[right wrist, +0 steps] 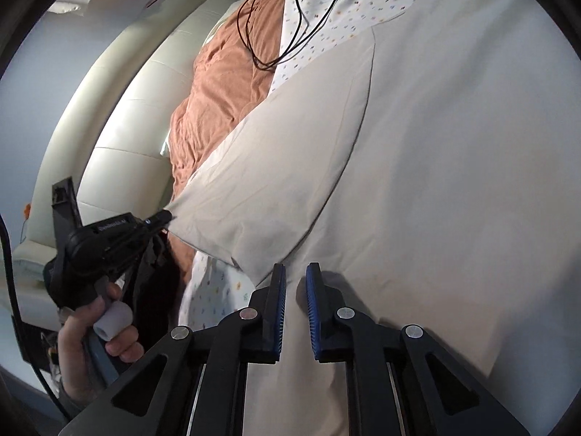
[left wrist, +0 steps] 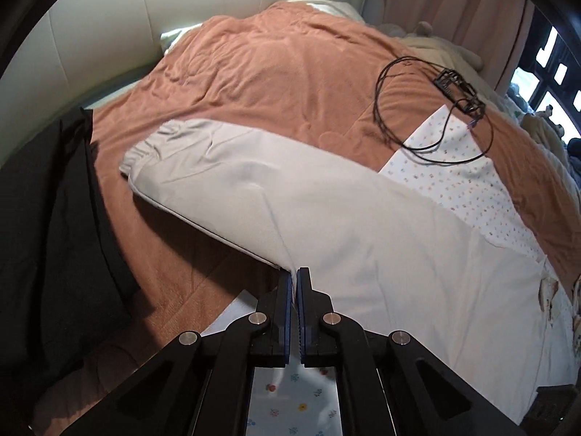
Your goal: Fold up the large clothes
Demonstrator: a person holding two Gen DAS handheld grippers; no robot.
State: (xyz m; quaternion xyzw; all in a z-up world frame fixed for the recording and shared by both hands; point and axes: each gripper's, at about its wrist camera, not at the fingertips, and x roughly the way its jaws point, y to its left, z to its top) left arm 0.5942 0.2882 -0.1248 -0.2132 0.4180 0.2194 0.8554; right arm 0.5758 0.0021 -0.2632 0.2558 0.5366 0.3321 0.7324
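Observation:
A large white garment [left wrist: 326, 210] lies spread on the bed, with a gathered elastic end [left wrist: 152, 141] at the far left. My left gripper [left wrist: 294, 276] is shut on the garment's edge and lifts it a little off the bed; it also shows in the right wrist view [right wrist: 165, 216], pinching a corner of a folded-over flap [right wrist: 290, 152]. My right gripper [right wrist: 296, 283] is open, just above the white garment [right wrist: 454, 181], with nothing between its blue pads [right wrist: 312, 301].
An orange blanket [left wrist: 276, 69] covers the bed. A patterned sheet [left wrist: 454, 178] lies under the garment. A black cable loop with a small device [left wrist: 457, 87] lies at the far right. A black garment [left wrist: 54, 218] lies at the left. A padded headboard [right wrist: 120, 116] stands behind.

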